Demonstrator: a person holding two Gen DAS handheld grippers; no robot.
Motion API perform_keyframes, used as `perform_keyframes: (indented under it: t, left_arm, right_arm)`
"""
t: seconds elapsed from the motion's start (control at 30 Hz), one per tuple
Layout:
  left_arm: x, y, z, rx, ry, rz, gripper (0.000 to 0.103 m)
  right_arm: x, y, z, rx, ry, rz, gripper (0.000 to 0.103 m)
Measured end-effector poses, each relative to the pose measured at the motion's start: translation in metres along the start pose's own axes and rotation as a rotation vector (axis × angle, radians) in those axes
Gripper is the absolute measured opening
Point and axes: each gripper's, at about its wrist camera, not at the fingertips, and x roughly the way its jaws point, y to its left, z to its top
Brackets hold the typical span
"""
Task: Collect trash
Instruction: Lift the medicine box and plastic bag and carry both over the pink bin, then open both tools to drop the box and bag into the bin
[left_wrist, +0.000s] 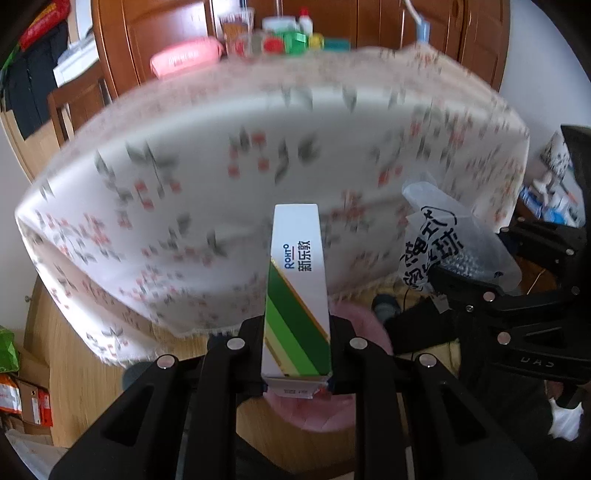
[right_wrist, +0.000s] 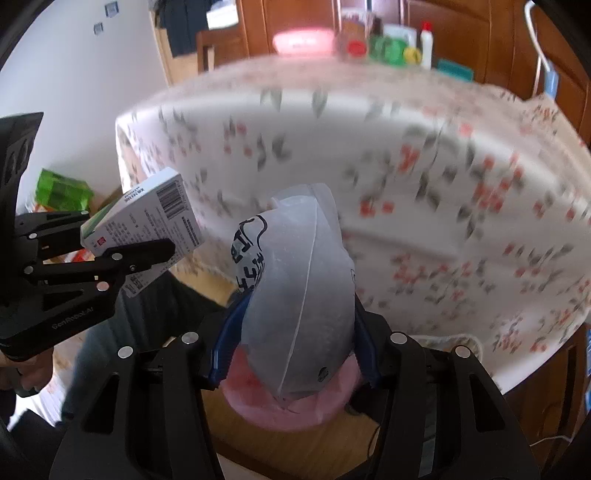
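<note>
Left wrist view: my left gripper (left_wrist: 297, 354) is clamped on an upright green-striped Rohto carton (left_wrist: 297, 295), above a pink bin (left_wrist: 325, 413); the floral tablecloth (left_wrist: 221, 155) lies beyond, and my right gripper (left_wrist: 461, 291) is at right.

Right wrist view: my right gripper (right_wrist: 295, 347) is clamped on a crumpled printed plastic bag (right_wrist: 303, 280), over the same pink bin (right_wrist: 295, 410). The carton (right_wrist: 147, 225) is at left.

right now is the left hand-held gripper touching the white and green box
Touching. The left wrist view shows the left hand-held gripper with a finger pressed against each side of the white and green box, no gap on either side.
</note>
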Motion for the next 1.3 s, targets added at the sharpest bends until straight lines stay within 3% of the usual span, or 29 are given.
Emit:
perform_keyframes:
  t: [0.33,0.6,1.0,1.17,1.23,1.3]
  left_arm:
    - [0.105,0.001,-0.054,0.015,0.222,-0.029,0.019]
    - [0.175,0.007,-0.078,0.010,0.362,-0.047,0.020]
    - [0.249,0.004,-0.092,-0.014,0.536,-0.087,0.021]
    - [0.260,0.006,-0.092,-0.015,0.555,-0.083,0.033]
    - [0.265,0.007,-0.091,-0.020,0.558,-0.083,0.048]
    - [0.266,0.009,-0.090,-0.022,0.553,-0.068,0.049]
  right_arm:
    - [0.106,-0.009,-0.046,0.021,0.200,0.046,0.053]
    - [0.184,-0.014,-0.077,0.030,0.358,0.062,0.053]
    - [0.248,-0.024,-0.100,0.054,0.494,0.073,0.053]
    - [0.258,-0.026,-0.104,0.068,0.526,0.086,0.053]
    - [0.261,-0.026,-0.104,0.072,0.533,0.090,0.053]
    - [0.266,-0.026,-0.105,0.074,0.545,0.095,0.053]
